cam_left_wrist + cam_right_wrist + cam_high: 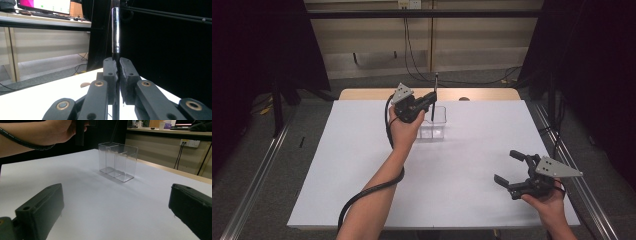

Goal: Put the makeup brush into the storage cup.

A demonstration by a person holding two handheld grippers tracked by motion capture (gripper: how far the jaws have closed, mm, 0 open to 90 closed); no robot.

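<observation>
**Black rod pinched above a clear plastic box**

Black and slim, a metal-tipped rod stands upright in the high view, clenched by the left gripper over the far middle of the white table. Its lower end hangs over or inside the clear, divided plastic box; which of the two cannot be told from here. The right gripper rests near the table's right front corner, well apart from the box, its jaws spread and holding nothing.

In the left gripper view, the two black jaws press together on the rod, which rises straight up from between them, its upper length shiny and silvery. The white table lies below.

In the right gripper view, the two black jaws stand wide at either side of the bottom edge, with bare white table between them. Farther off sits the clear box, its inner walls splitting it into compartments. The person's left hand is above and left of it.
</observation>
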